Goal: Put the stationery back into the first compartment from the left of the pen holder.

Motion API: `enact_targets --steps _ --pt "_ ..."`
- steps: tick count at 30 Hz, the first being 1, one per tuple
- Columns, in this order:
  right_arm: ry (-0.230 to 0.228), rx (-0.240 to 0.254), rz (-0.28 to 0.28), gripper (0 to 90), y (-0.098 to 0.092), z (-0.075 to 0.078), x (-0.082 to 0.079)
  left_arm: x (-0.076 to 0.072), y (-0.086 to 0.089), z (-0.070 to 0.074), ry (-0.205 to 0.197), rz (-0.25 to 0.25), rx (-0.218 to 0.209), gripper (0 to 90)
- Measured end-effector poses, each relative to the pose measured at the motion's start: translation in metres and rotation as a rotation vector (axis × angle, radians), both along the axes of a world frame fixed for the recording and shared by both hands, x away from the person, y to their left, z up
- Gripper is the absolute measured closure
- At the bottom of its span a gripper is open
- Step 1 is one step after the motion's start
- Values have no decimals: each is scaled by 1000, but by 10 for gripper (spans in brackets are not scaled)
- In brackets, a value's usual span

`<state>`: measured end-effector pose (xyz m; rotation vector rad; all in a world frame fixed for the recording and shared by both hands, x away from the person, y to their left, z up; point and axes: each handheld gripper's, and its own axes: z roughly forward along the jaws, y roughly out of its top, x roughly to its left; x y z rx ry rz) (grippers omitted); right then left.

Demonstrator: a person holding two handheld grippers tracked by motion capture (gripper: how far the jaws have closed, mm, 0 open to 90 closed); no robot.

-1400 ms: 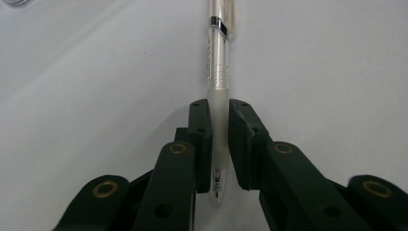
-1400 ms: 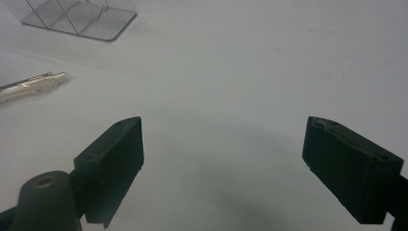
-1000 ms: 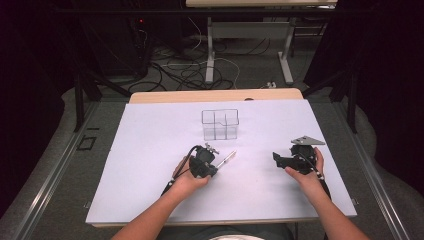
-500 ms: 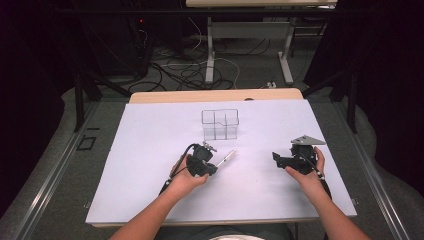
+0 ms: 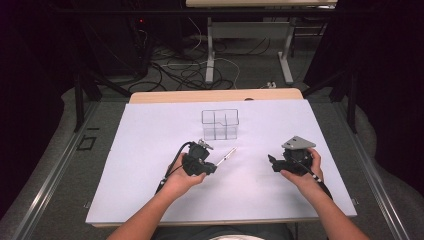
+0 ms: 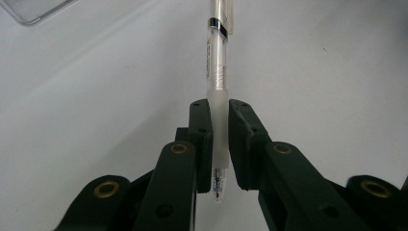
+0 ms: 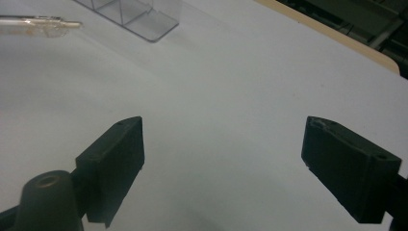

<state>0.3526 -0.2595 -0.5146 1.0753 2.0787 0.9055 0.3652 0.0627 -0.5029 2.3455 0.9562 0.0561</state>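
Note:
A clear pen (image 6: 216, 72) with a frosted grip is clamped between the jaws of my left gripper (image 6: 219, 109), its writing tip pointing back toward the camera. In the high view the pen (image 5: 227, 155) sticks out to the upper right of the left gripper (image 5: 212, 166), low over the white table cover. A clear plastic divided organizer (image 5: 220, 124) stands a little beyond it. My right gripper (image 5: 272, 163) rests at the right with its jaws pointing left. In its own view the right gripper (image 7: 223, 139) is wide open over bare white surface, with the pen (image 7: 38, 24) and organizer (image 7: 130, 12) at the top left.
The white table cover (image 5: 150, 150) spans most of the table, with a wooden edge (image 5: 215, 95) at the far side. Beyond it are desk legs and cables on the floor (image 5: 200, 70). Dark frame bars stand on both sides.

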Motion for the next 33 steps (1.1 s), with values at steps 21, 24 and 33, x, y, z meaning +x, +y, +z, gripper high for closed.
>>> enact_targets --steps 21,24,33 --pt "-204 -364 352 334 51 12 -31 -4 4 4 20 -15 -24 806" --pt "-217 -402 378 355 57 11 -35 -4 3 4 23 -20 -27 806" --pt "-220 -475 474 390 68 3 -37 -5 1 3 29 -25 -32 805"
